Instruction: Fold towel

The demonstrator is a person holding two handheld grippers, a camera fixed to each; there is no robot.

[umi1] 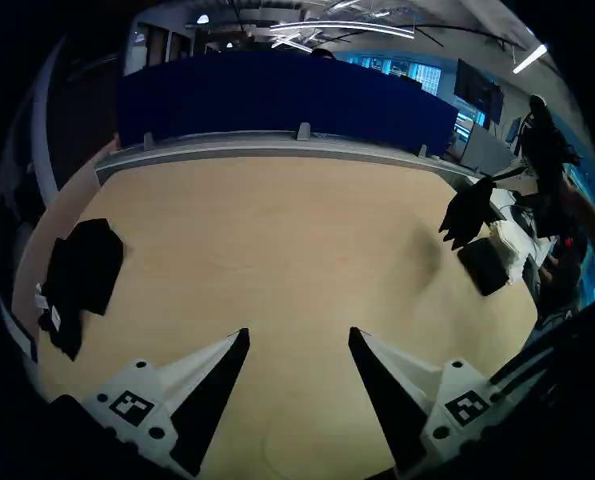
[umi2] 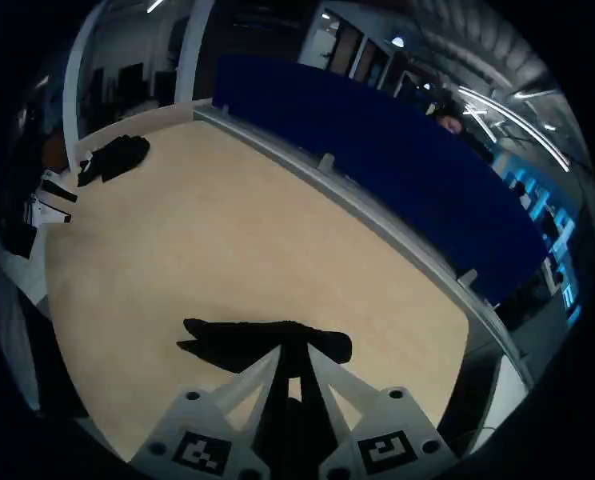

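Towel (umi2: pixel 233 342): one, black and bunched, at 6 o'clock in the right gripper view, just past the fingertips. In the left gripper view it hangs at 3 o'clock, clear of the wood, with a soft shadow beside it.
Right tool (umi2: pixel 295 356): one, fingers drawn almost together and clamped on the towel's edge. Black cloth fills the narrow slit between them and spreads out toward 9 and 3 o'clock of the tips.
Left tool (umi1: pixel 299 336): one, at 6 o'clock of its own view, fingers spread wide apart and holding nothing. Bare wood shows between the two tips.
Tabletop (umi1: pixel 281 232): one, light wood, broad.
Pile of dark cloth (umi1: pixel 81 276): one, lying on the tabletop at 9 o'clock in the left gripper view, near the edge, with small white tags on it. It is well apart from the towel. In the right gripper view it sits at 11 o'clock, at the far end.
Dark flat thing (umi1: pixel 485 266): one, at 3 o'clock near the tabletop's edge, just below the hanging towel. I cannot tell what it is.
Blue partition (umi1: pixel 281 96): one, standing along the tabletop's far edge at 12 o'clock.
Ceiling lights (umi1: pixel 341 28): several long strips above the partition.
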